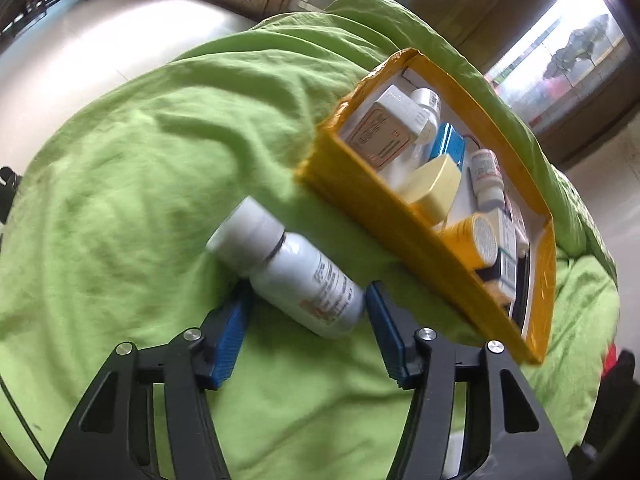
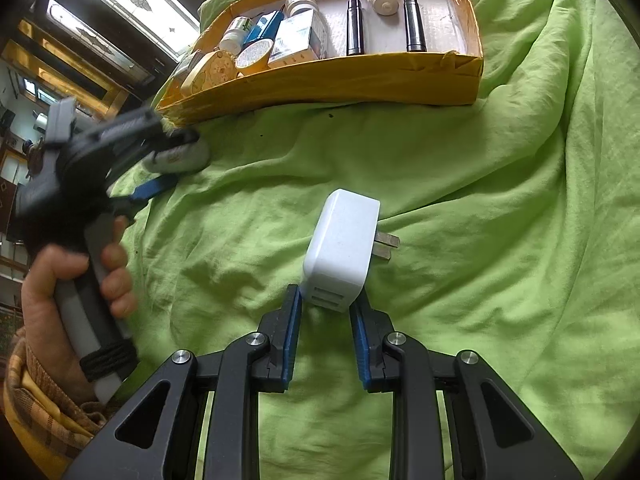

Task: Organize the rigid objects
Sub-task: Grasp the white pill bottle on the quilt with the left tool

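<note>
So the left gripper (image 1: pixel 308 300) has its blue pads (image 1: pixel 230 344) on either side of a white pill bottle (image 1: pixel 292 276). They look right up against the bottle's lower body, but the shot is blurry, so I can't tell if they're actually pressing on it. The bottle lies on its side on the green sheet (image 1: pixel 140 160), long axis running diagonally, with the white cap (image 1: pixel 248 232) pointing away from the gripper toward the upper left and the base down between the fingers.

The right gripper (image 2: pixel 326 300) is narrowed down on a white charger plug (image 2: pixel 340 248), with the pads pinching the end that has the two slots. The block's long axis points away from the gripper and slightly right, and its two metal prongs (image 2: pixel 388 246) stick out to the right.

Going outward, the yellow cardboard tray (image 2: pixel 320 76) sits just beyond both, on the same sheet. Its near wall stands between the bottle and the stuff inside. The left end is crowded with small bottles, a blue tin (image 1: pixel 448 144), a cream case (image 1: pixel 436 184) and some boxes. The right end has two dark cylinders (image 2: pixel 354 26) lying parallel with a small round jar (image 2: pixel 386 2) between them. In the right wrist view you can see a hand (image 2: pixel 72 292) holding the left gripper's handle.
</note>
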Motion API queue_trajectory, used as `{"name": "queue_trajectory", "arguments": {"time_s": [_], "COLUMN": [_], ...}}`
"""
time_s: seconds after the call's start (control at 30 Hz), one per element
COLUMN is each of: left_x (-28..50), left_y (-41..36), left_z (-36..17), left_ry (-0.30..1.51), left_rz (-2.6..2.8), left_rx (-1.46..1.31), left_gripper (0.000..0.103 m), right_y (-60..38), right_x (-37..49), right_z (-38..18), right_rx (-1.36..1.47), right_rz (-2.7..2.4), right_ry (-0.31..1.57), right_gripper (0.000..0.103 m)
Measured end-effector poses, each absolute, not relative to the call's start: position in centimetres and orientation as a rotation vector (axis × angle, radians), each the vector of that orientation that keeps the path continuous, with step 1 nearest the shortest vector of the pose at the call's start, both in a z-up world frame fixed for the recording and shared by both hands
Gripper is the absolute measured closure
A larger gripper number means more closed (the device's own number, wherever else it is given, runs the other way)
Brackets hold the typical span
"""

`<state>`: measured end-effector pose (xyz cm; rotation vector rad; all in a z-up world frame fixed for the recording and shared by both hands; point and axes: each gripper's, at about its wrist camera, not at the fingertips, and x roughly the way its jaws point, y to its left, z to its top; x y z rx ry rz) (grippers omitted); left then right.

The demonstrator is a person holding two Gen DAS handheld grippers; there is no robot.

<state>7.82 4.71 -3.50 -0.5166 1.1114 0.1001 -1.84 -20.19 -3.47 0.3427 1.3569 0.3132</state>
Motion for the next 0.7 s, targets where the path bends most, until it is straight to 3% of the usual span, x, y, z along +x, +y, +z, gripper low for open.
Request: {"name": "queue_trajectory", "arguments": {"time_s": [0.23, 0.37, 0.7], "left_x": [6.3, 5.8, 8.2], "left_y": [6.1, 6.1, 6.1], "left_z": [-3.1, -2.8, -3.1], "left_ry": [1.129, 1.120, 1.124], "left_rz": [0.075, 0.095, 0.209], "left_rx": [-0.527, -0.541, -0.644], "left_gripper": [0.044, 0.041, 0.038], "right_y": [-20.3, -20.7, -21.2], "right_x": [-1.9, -1.9, -2.0], "right_z": [-3.2, -3.1, -3.1], "right_rx": [0.349, 0.361, 0.388], "right_rz": [0.307, 0.299, 0.286], "right_ry": [1.350, 1.343, 1.331], "right_gripper": [0.081, 0.073, 0.073]}}
